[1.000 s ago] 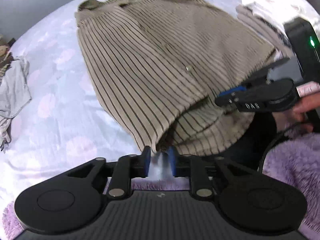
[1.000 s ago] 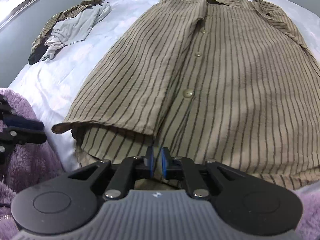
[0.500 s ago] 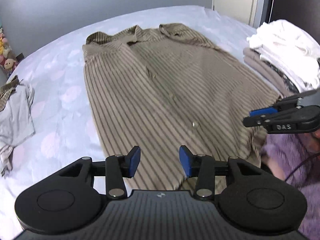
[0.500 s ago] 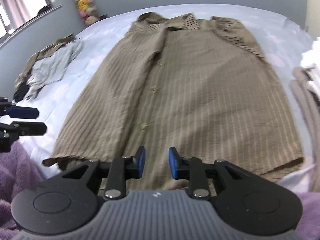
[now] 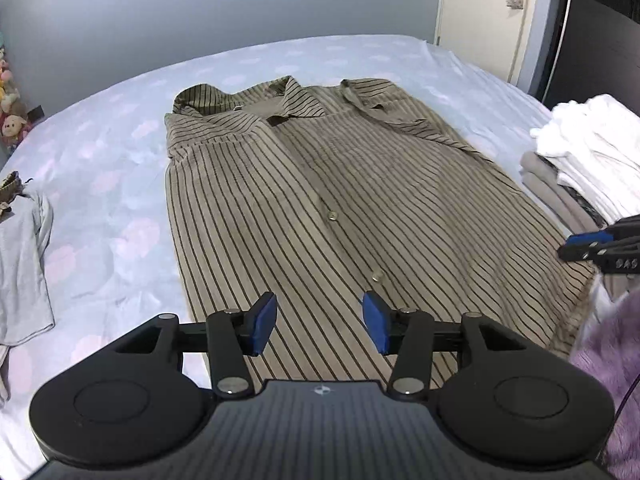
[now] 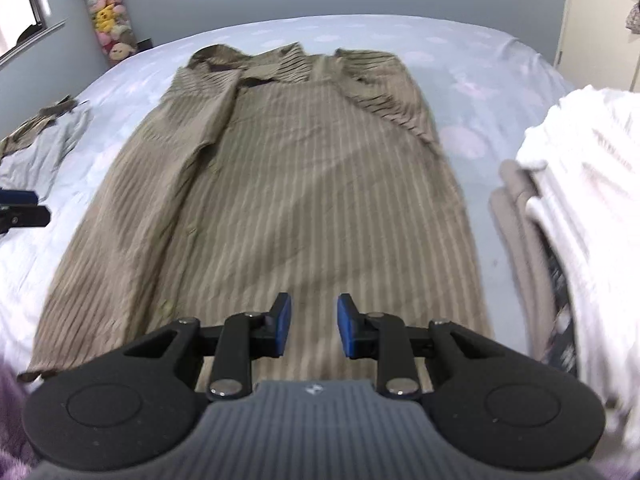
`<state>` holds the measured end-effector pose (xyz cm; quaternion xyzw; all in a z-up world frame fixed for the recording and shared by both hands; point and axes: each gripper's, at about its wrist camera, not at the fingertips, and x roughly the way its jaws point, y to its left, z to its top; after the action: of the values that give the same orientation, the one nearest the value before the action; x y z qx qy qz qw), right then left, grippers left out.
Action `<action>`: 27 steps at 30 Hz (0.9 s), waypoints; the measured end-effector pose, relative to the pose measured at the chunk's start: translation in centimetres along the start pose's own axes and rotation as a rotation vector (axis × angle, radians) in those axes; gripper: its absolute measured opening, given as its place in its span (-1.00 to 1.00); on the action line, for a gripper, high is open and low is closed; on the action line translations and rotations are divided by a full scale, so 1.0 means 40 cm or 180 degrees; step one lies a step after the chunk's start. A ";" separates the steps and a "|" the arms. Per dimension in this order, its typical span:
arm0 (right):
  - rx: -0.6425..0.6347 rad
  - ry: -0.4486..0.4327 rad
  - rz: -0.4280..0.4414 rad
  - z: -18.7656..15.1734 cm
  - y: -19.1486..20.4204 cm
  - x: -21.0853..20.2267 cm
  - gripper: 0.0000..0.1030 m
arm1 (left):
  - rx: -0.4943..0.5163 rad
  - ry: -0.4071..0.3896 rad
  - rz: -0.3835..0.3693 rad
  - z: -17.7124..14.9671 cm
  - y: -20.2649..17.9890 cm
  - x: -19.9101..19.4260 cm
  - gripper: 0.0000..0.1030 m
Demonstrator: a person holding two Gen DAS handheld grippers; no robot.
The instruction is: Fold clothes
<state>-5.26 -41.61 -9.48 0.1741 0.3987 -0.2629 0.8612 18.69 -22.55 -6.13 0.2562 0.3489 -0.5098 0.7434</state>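
Right wrist view is motion-blurred: stripes on the long tan striped button-front shirt (image 6: 304,184) smear, its buttons barely show. Shirt's near hem is hidden behind both gripper bodies. The stack of folded white and grey clothes (image 6: 580,208) at the bed's right edge is cut off by the frame. The crumpled pale grey garment (image 5: 20,264) at the bed's left edge is cut off too. Plush toys (image 6: 106,28) by the far-left wall are too small to tell apart. Fuzzy purple fabric (image 5: 608,344) is only partly in frame.
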 end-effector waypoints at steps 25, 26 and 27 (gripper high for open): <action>0.0397 0.0904 -0.0408 -0.053 -0.291 0.105 -0.51 | -0.0003 0.0462 -0.0093 -0.005 -0.046 0.115 -0.12; 0.0392 0.0934 -0.0390 -0.054 -0.291 0.110 -0.53 | -0.0007 0.0459 -0.0079 -0.008 -0.046 0.108 -0.12; 0.0387 0.0965 -0.0373 -0.055 -0.290 0.115 -0.56 | -0.0011 0.0456 -0.0065 -0.011 -0.046 0.101 -0.12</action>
<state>-10.93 -51.23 -15.49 0.2400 0.5168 -0.3070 0.7623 17.83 -25.22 -9.60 0.2872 0.4047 -0.4971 0.7117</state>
